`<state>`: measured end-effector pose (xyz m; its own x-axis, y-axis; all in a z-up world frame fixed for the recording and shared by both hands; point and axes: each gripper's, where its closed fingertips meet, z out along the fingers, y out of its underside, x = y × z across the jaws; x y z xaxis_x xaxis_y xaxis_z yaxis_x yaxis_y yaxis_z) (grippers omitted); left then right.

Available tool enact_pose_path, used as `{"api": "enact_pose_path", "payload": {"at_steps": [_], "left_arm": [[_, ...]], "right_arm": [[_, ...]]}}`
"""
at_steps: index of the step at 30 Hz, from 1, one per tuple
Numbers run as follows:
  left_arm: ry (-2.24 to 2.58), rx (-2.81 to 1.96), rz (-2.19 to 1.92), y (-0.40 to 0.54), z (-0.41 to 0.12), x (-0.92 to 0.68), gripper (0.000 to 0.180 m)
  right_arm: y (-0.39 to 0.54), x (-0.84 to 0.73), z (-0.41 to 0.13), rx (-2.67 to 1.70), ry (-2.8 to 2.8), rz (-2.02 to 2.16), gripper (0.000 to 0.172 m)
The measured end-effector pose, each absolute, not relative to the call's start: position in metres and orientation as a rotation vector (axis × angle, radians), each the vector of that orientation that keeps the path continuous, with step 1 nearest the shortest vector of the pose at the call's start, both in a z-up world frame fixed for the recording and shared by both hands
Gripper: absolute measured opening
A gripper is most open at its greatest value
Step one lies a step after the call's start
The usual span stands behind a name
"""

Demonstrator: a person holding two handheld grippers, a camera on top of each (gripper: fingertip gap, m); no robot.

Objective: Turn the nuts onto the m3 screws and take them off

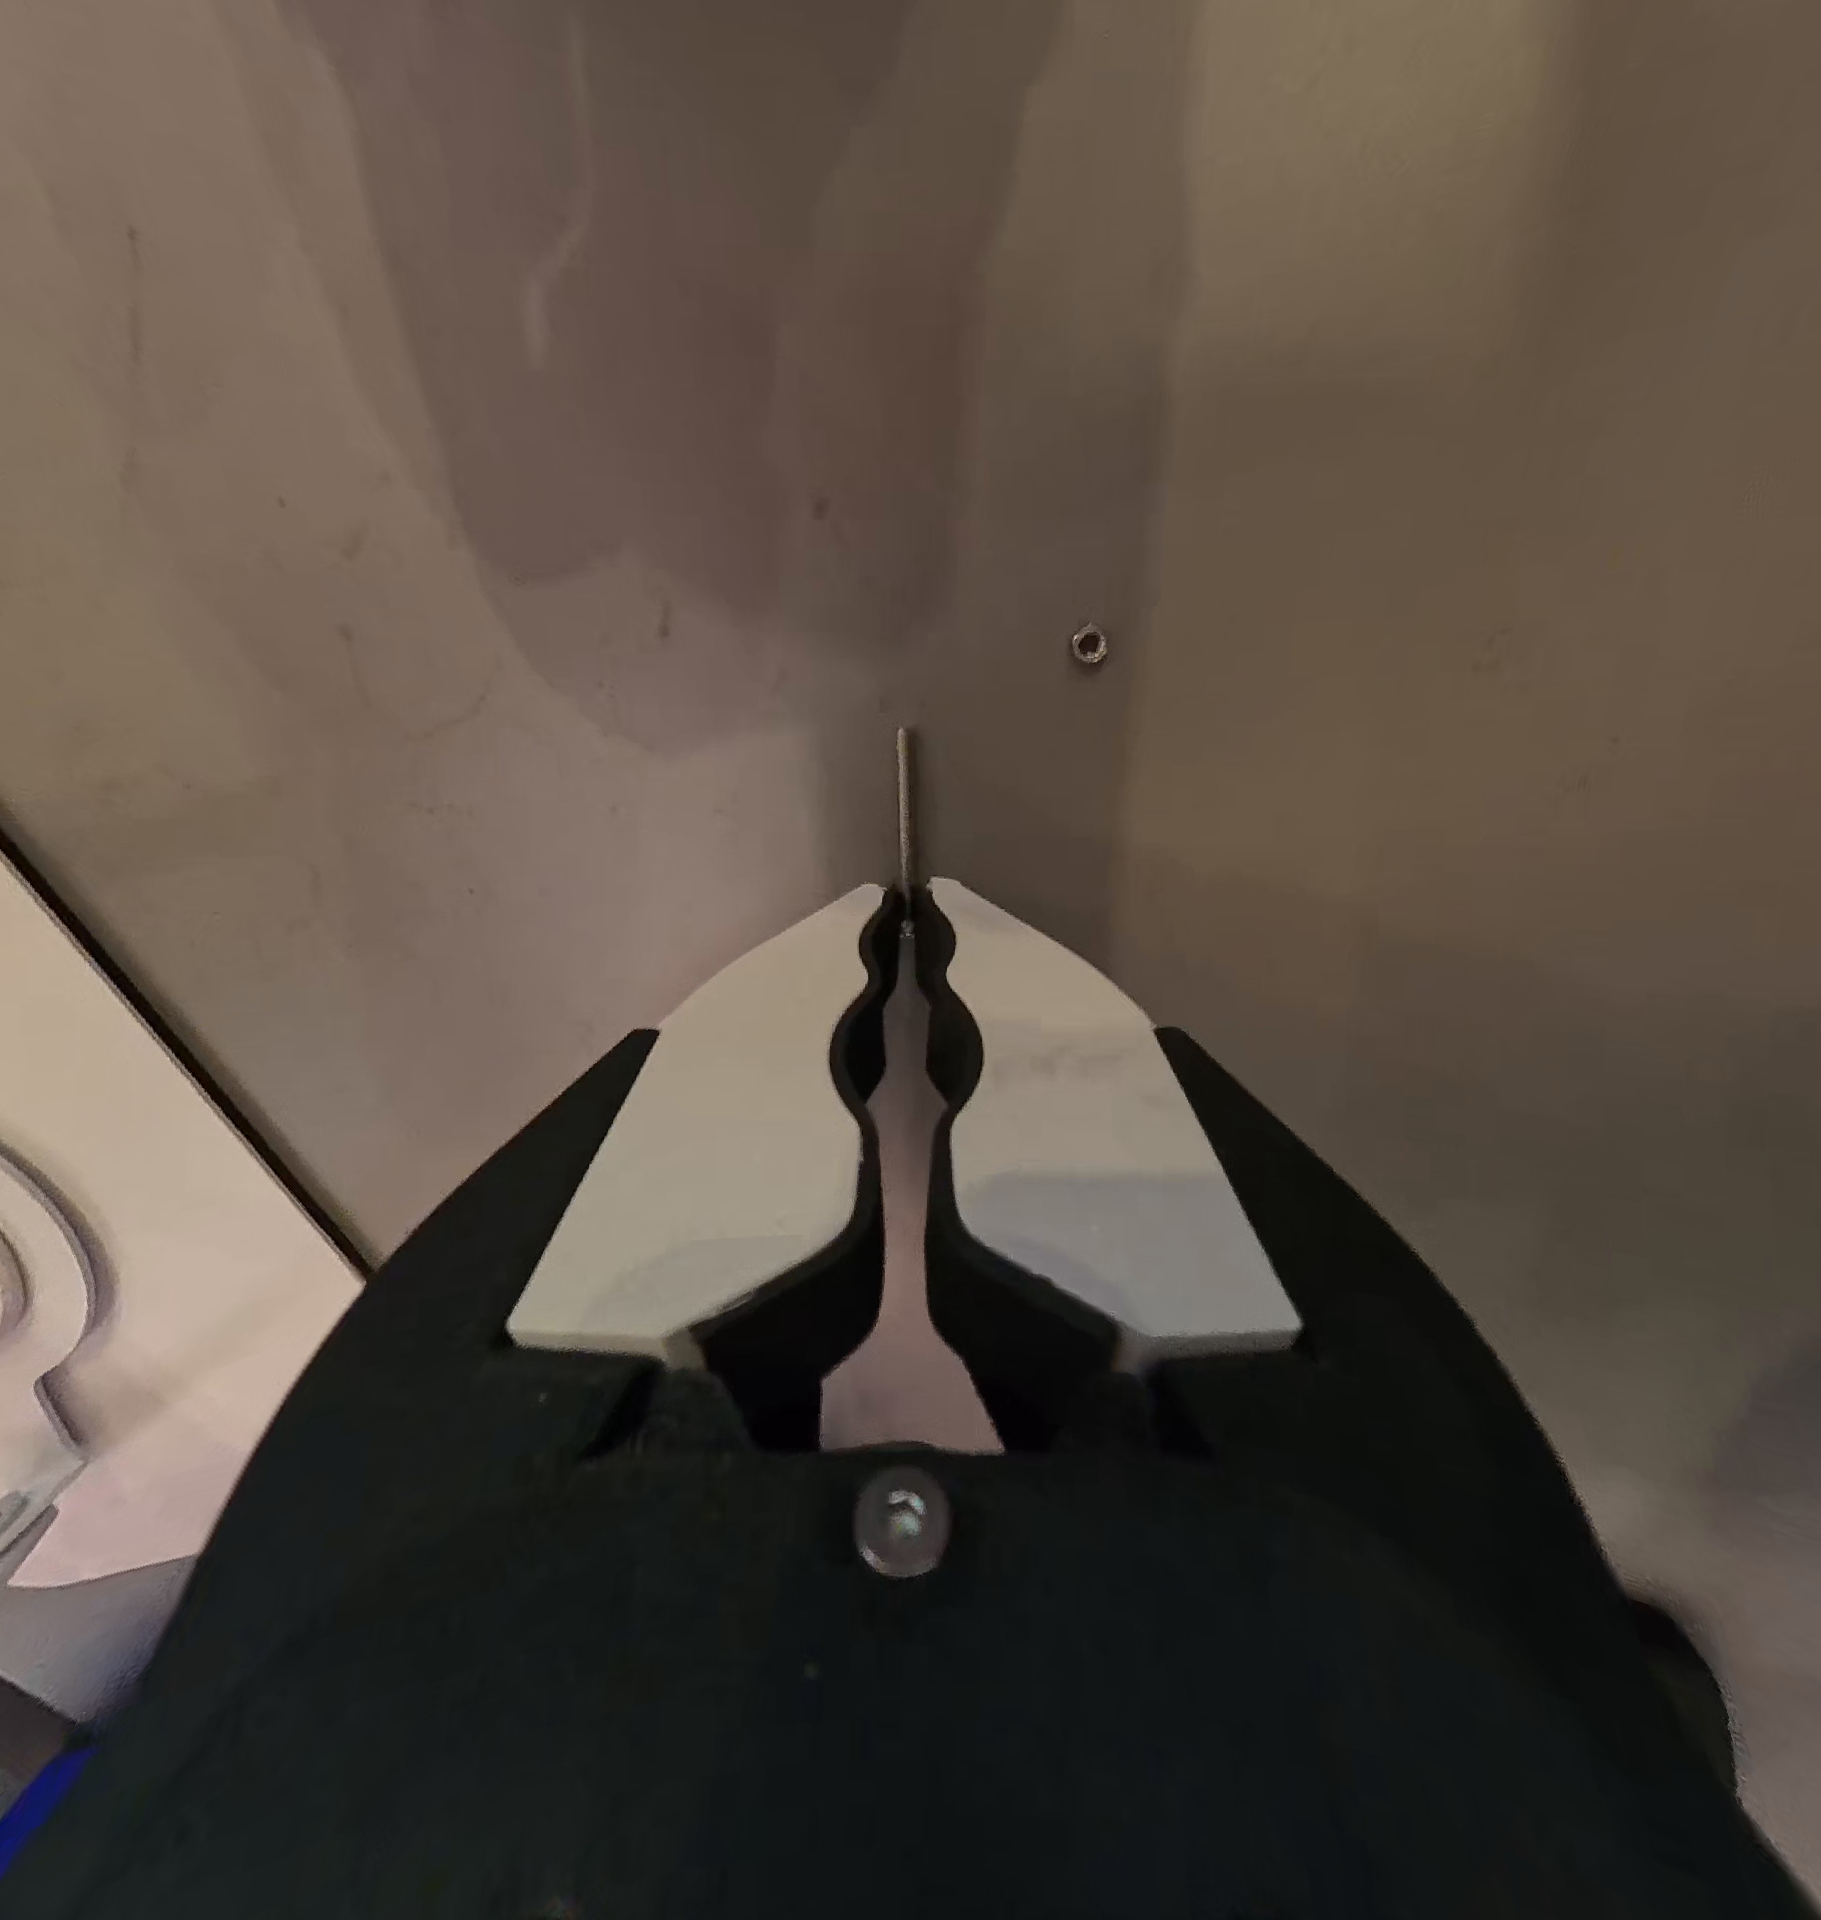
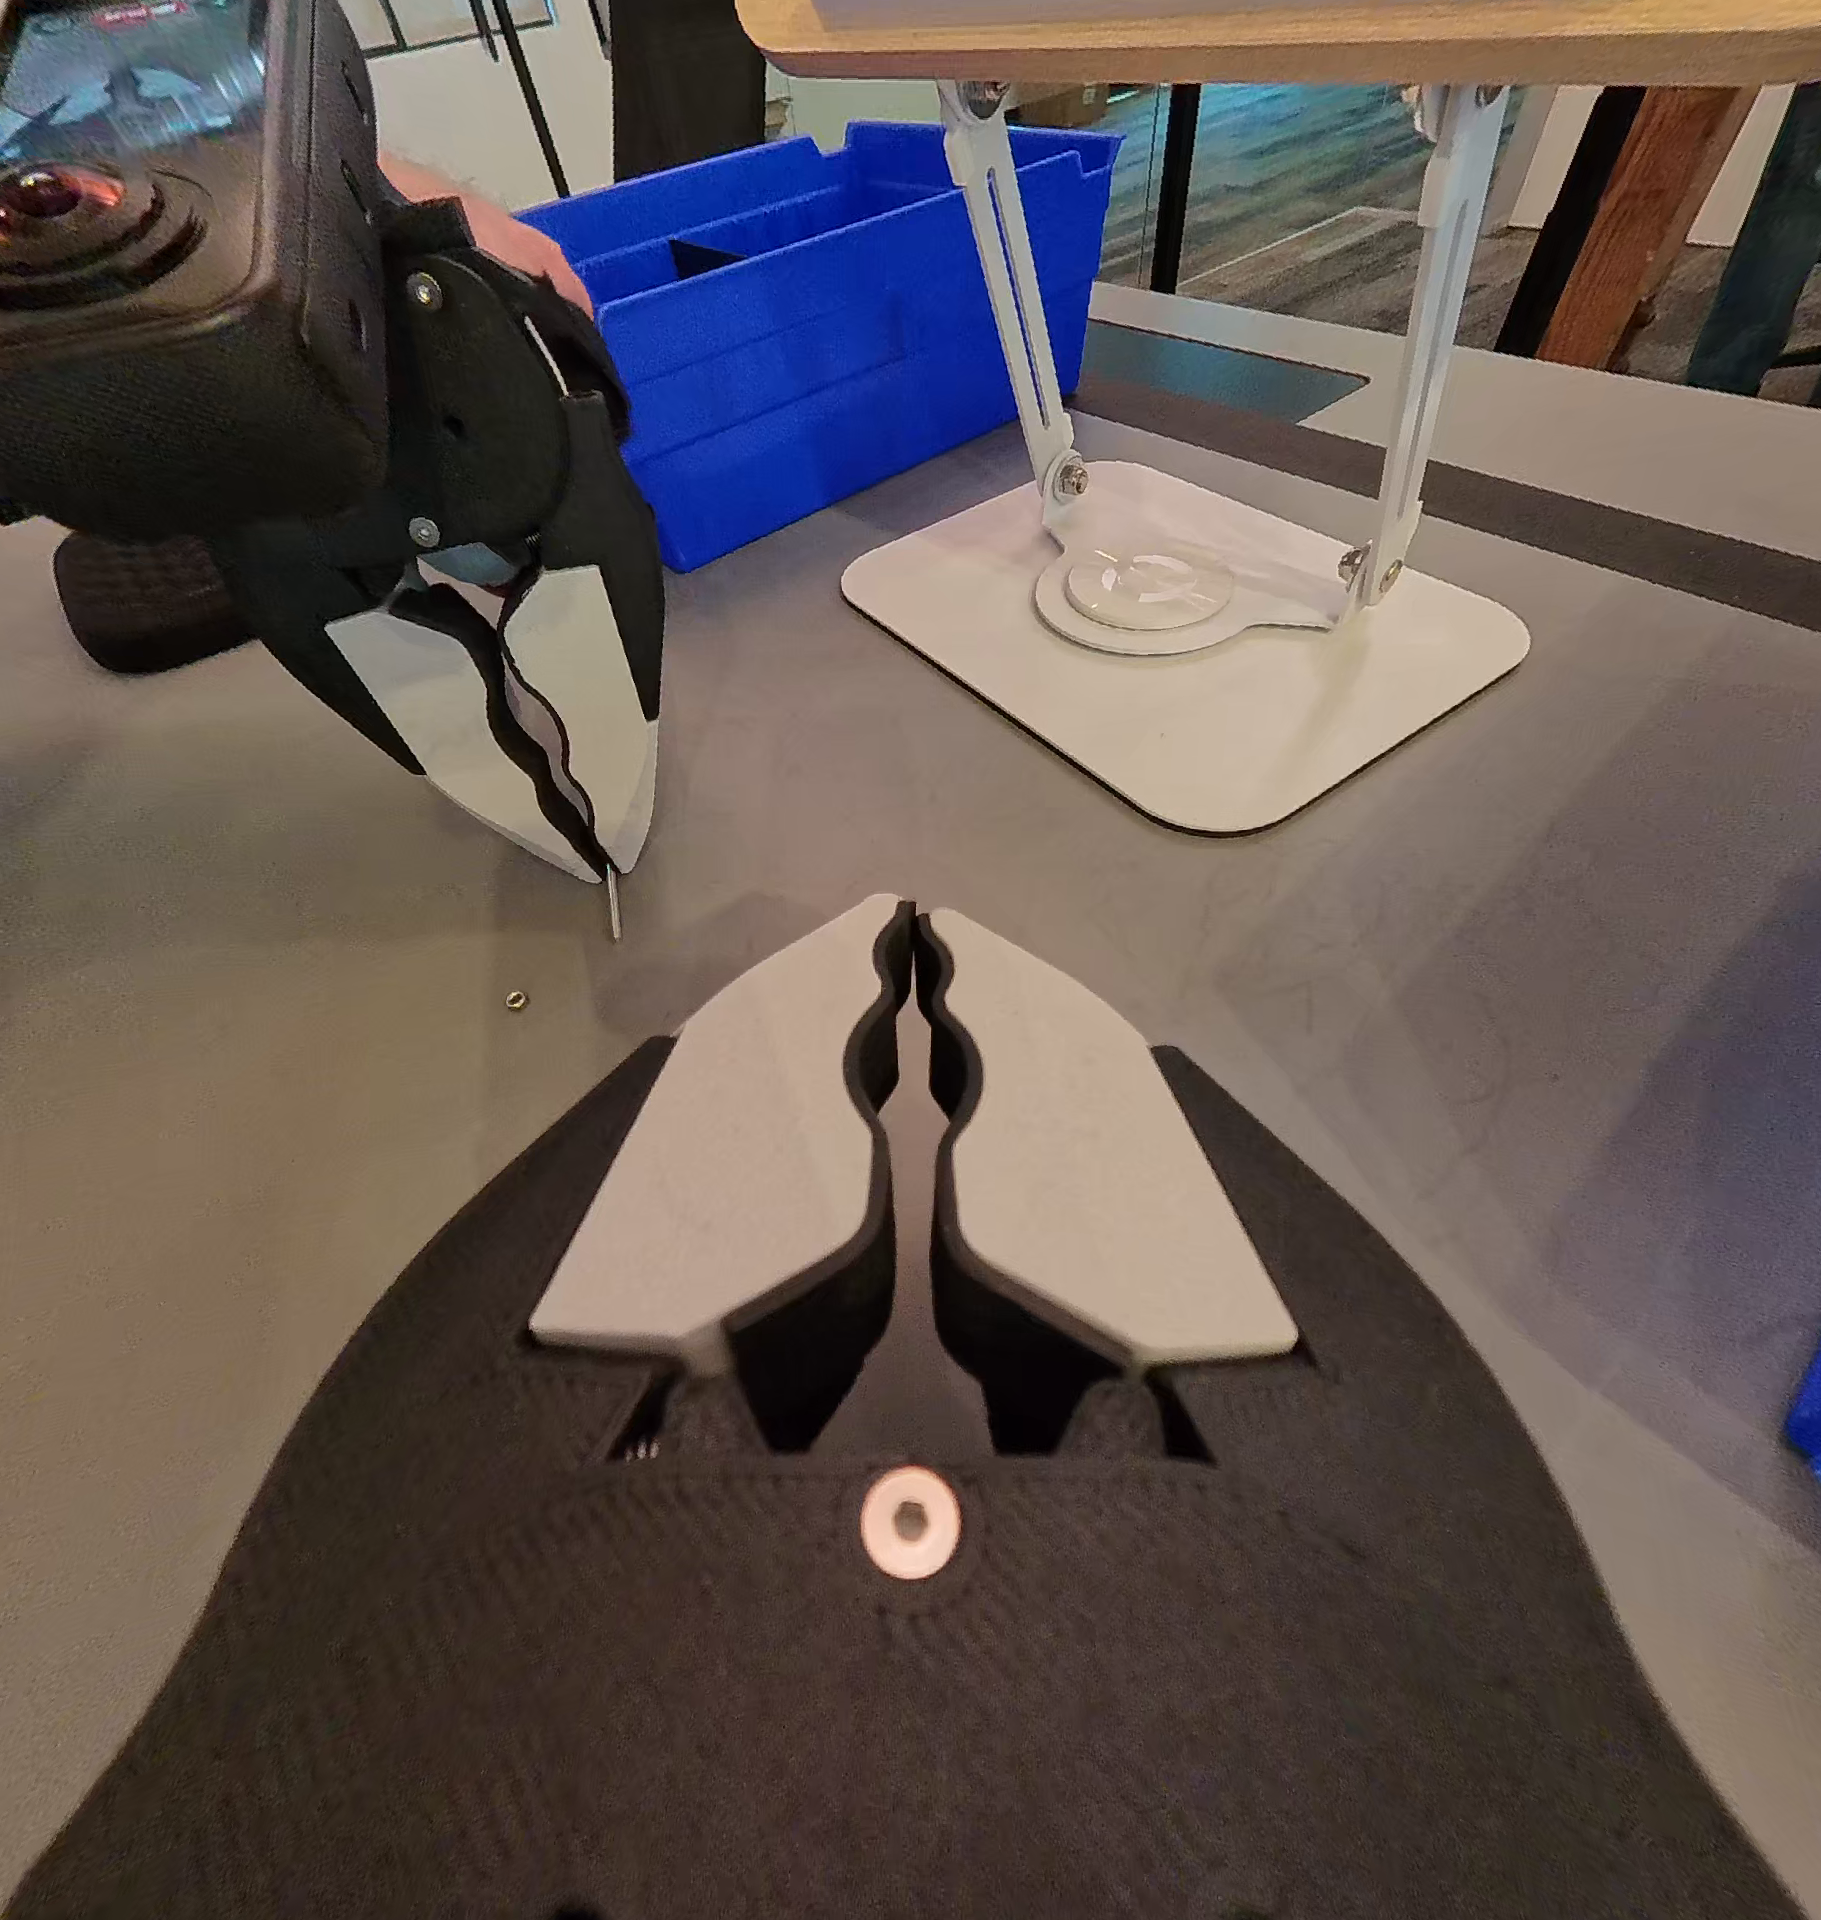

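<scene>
Leftmost, left gripper (image 2: pixel 607 862): black body with white fingers, tilted down toward the desk, closed at the tips on a thin silver metal pin (image 2: pixel 612 906); the pads press on the pin's upper end.
Pin: juts from the fingertips, its lower end at or just above the grey desk (image 2: pixel 989 852); contact cannot be told.
Nut: a small brass-coloured hex nut (image 2: pixel 516 1002) lies on the desk near the pin's tip, apart from it.
Bin: a blue plastic bin with dividers (image 2: pixel 833 343) stands behind the left gripper.
Right gripper (image 2: pixel 914 914): black with pale grey fingers, tips closed together with nothing between them, above bare desk.
Stand: a white metal stand with a flat rounded base (image 2: pixel 1249 727) sits farther right, carrying a wooden board (image 2: pixel 1301 52).
</scene>
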<state>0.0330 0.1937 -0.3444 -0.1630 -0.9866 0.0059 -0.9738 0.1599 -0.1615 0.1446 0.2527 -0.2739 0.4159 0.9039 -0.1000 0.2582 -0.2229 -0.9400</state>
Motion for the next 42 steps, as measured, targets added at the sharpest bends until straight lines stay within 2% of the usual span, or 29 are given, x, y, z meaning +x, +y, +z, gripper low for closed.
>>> {"api": "enact_pose_path", "payload": {"at_steps": [6,13,19,23,28,33,37,42], "left_arm": [[2.007,-2.005,-0.350,0.199,-0.336,0.036,0.002],[1.455,-1.820,-0.746,0.206,-0.276,0.071,0.002],[1.171,-1.621,-0.973,0.208,-0.228,0.083,0.002],[1.161,-1.588,-1.010,0.204,-0.223,0.087,0.002],[1.130,-1.538,-1.039,0.202,-0.216,0.091,0.002],[1.065,-1.497,-1.091,0.205,-0.208,0.092,0.003],[1.088,-1.544,-1.024,0.212,-0.214,0.093,0.044],[1.135,-1.518,-0.976,0.208,-0.211,0.099,0.030]], "right_arm": [[0.251,0.145,-0.270,-1.701,-1.005,0.881,0.000],[0.222,0.120,-0.233,-1.521,-0.957,1.279,0.012],[0.213,0.100,-0.205,-1.397,-0.909,1.478,0.018],[0.206,0.085,-0.192,-1.311,-0.935,1.583,0.018],[0.206,0.074,-0.192,-1.294,-0.964,1.586,0.003],[0.210,0.076,-0.185,-1.283,-0.960,1.604,0.003],[0.213,0.076,-0.175,-1.279,-1.025,1.583,0.003],[0.210,0.067,-0.177,-1.330,-1.153,1.552,0.003]]}}
